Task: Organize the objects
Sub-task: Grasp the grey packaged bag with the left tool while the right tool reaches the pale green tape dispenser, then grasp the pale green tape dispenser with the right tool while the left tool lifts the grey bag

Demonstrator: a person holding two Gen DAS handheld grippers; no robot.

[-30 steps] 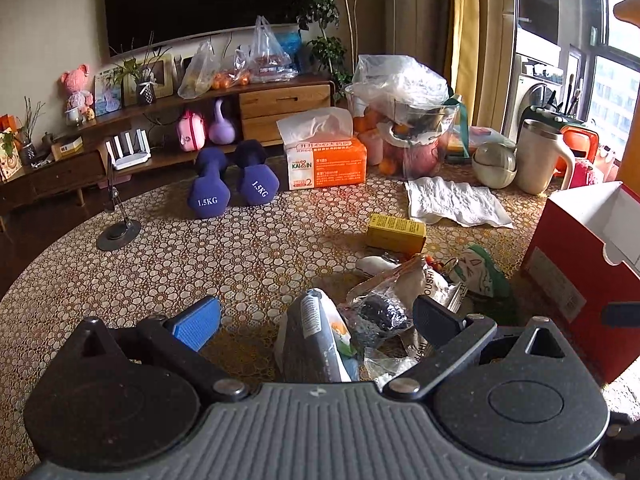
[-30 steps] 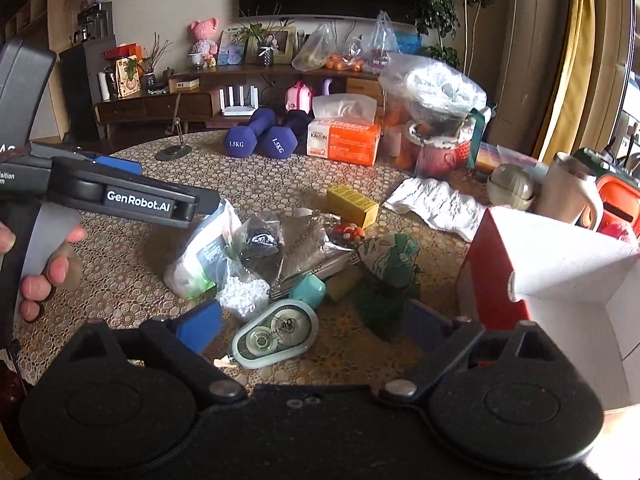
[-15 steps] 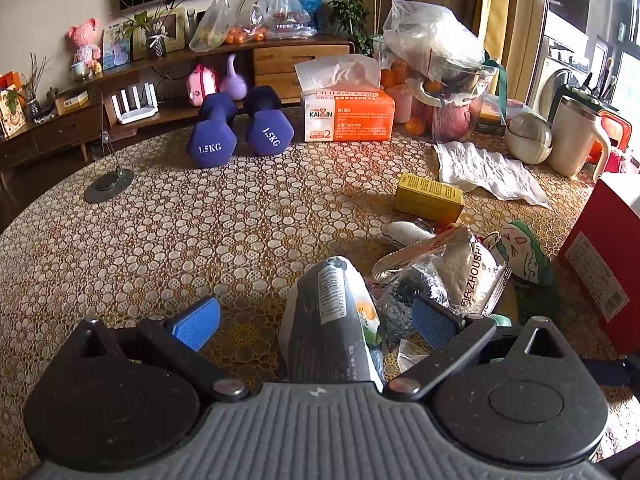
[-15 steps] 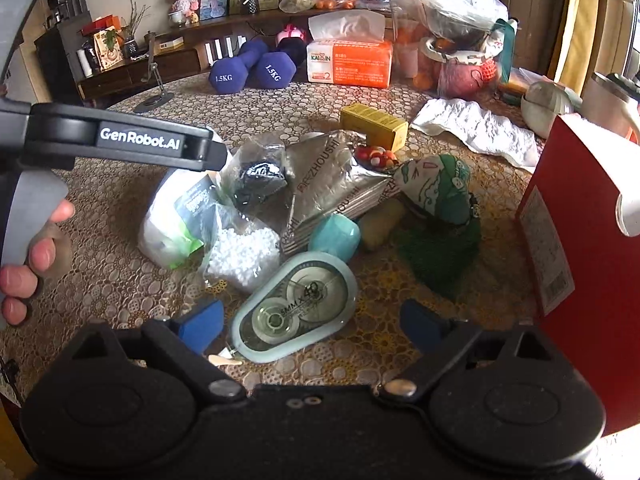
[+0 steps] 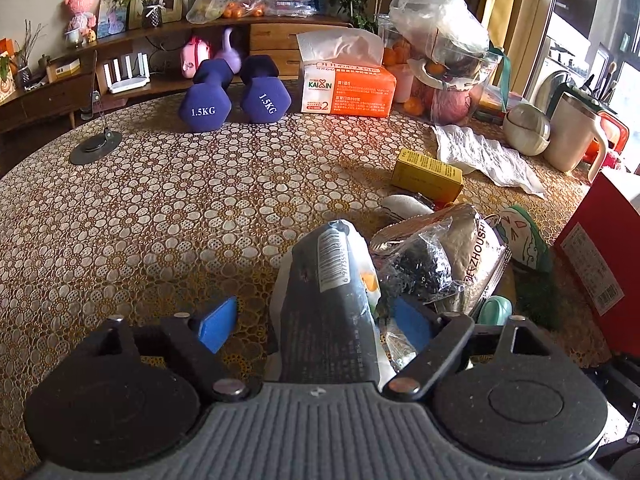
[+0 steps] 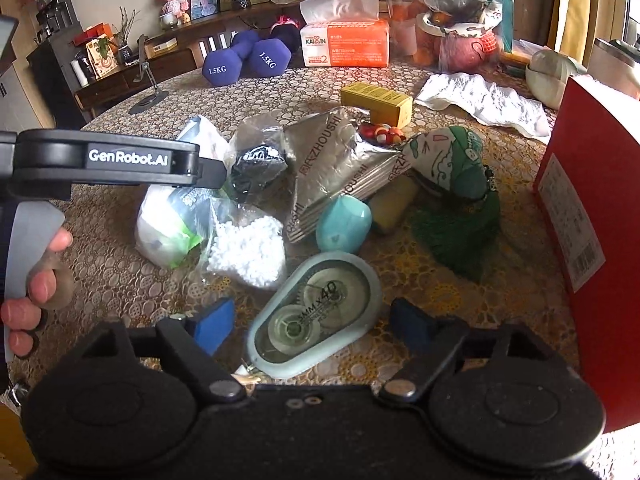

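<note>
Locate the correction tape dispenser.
In the right wrist view, the correction tape dispenser lies on the table between the open right gripper's fingers, just below the teal case.

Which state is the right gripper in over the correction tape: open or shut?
Open. The right gripper has its blue pads apart, either side of the correction tape on the table.

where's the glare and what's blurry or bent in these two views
Left wrist: window at right is blown out; table edge curves from fisheye; purple kettlebell behind the dumbbells is smeared. Right wrist: silver pouch glints, red box side bows, and the corners go dark.
</note>
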